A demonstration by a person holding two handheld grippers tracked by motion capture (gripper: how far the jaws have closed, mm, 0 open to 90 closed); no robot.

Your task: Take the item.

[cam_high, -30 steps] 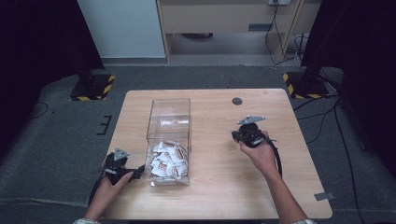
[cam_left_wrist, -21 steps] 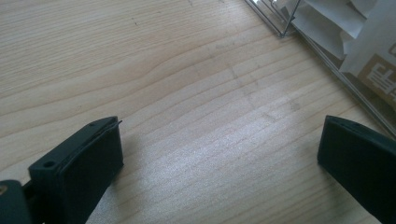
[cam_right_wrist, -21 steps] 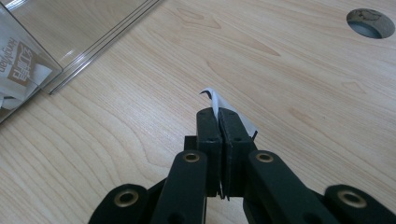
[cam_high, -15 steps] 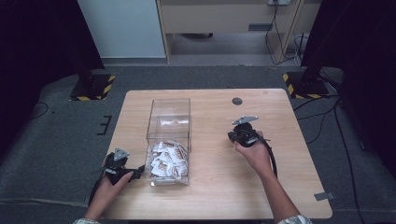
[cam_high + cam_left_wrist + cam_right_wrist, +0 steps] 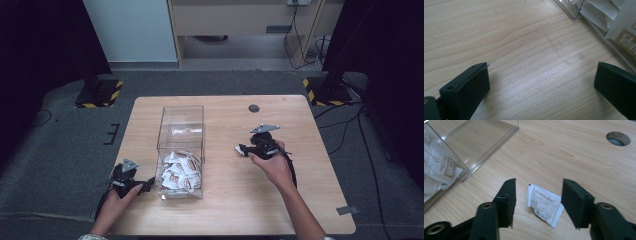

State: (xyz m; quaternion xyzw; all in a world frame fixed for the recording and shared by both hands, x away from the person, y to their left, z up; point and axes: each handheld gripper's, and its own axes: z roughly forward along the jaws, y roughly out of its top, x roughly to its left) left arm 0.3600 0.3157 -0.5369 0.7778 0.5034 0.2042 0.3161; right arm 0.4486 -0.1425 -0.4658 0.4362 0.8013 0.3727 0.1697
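A small white sachet (image 5: 544,205) lies flat on the worktop (image 5: 310,200) toward its right edge, framed by the wide-open, empty right tool (image 5: 537,203) — light, thin and crinkly, probably best pinched across its middle — while the left tool (image 5: 541,87) gapes empty beside the clear box (image 5: 181,115).

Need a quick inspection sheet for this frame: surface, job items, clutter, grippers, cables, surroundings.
Surface: light wooden table, with a round grommet hole near the far edge.
Job's things: clear plastic rectangular bin, white-and-brown sachets heaped at its near end; single white sachet flat on the table.
Clutter: nothing seen.
Grippers: left gripper open over bare wood beside the bin; right gripper open, jaws straddling the single sachet without touching it.
Cables: black cable trailing from the right gripper.
Surroundings: grey carpet, hazard-striped stand bases, dark curtains at both sides.
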